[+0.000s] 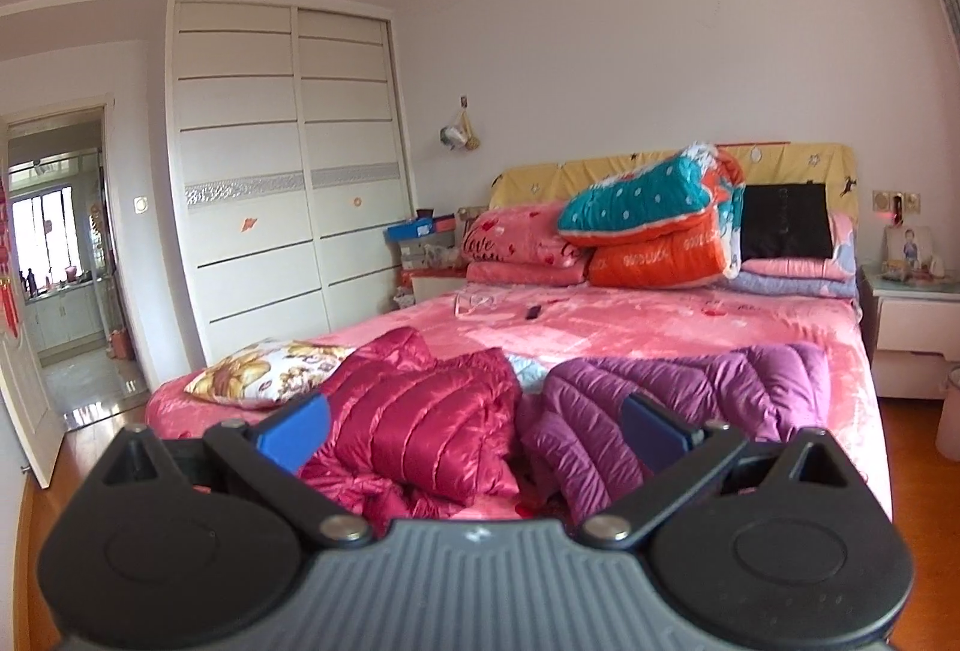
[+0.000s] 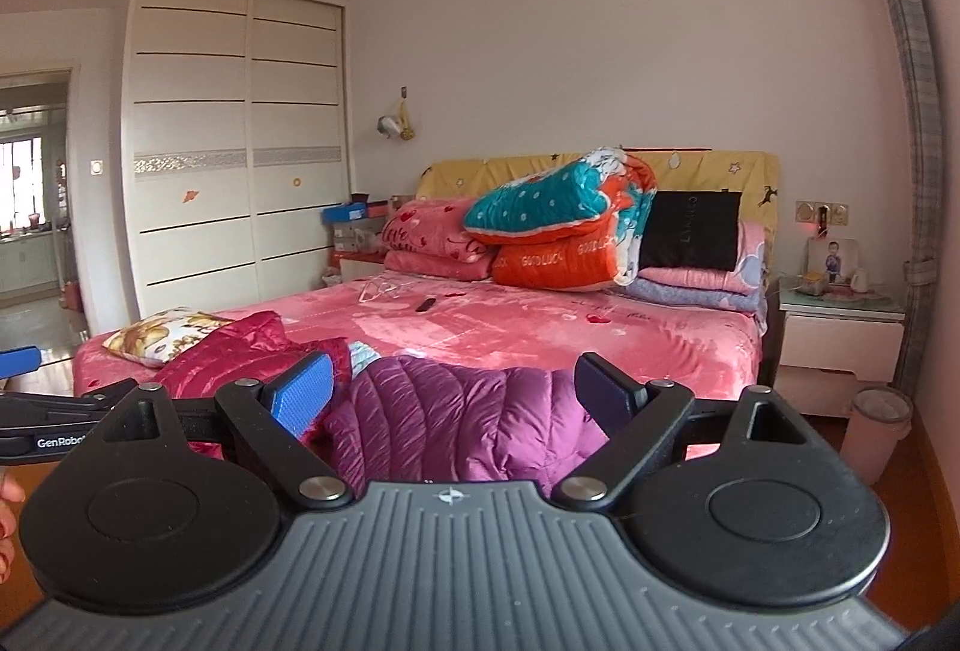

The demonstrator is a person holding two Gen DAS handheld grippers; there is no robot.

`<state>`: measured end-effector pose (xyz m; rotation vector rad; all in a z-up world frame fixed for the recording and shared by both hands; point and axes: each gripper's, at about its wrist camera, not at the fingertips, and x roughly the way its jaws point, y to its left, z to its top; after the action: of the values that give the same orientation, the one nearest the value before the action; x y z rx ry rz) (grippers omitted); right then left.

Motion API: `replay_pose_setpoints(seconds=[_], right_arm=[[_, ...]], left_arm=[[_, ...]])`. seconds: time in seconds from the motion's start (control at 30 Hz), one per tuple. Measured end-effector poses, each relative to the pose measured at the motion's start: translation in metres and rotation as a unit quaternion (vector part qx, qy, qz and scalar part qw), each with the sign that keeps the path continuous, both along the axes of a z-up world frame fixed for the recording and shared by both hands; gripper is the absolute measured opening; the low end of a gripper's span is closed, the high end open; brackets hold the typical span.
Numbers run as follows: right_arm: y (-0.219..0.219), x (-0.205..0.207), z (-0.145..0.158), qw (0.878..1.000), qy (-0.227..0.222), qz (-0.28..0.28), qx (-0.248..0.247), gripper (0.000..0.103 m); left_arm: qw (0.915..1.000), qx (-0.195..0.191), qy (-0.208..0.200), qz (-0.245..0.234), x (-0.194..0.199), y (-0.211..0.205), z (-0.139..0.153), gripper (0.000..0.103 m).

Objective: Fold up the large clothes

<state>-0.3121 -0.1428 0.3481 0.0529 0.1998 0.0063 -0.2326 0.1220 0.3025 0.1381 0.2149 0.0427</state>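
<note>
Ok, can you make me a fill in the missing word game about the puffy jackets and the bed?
1. The puffy jacket beside the flowered cushion is ____ in colour.
2. The purple puffy jacket lies crumpled, not yet ____.
3. The left gripper and the right gripper both have their jaws ____.
4. The bed is covered with a ____ blanket.

Missing words: red; folded; open; pink

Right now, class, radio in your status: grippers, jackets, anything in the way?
Left gripper open, empty. Right gripper open, empty. Red jacket and purple jacket crumpled, unfolded, on bed. Cushion beside red jacket.
</note>
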Motion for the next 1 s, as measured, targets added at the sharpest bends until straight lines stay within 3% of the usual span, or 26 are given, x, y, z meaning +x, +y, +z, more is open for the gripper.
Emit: replay_pose_setpoints(seconds=[0.8, 1.0], right_arm=[[-0.015, 0.024, -0.042, 0.999, 0.026, -0.008, 0.030, 0.103], [-0.023, 0.043, -0.075, 0.998, 0.030, -0.034, 0.045, 0.103]], left_arm=[[0.9980, 0.008, 0.059, -0.021, 0.019, -0.031, -0.032, 0.102], [0.9966, 0.017, 0.075, -0.031, 0.034, -0.049, -0.047, 0.102]])
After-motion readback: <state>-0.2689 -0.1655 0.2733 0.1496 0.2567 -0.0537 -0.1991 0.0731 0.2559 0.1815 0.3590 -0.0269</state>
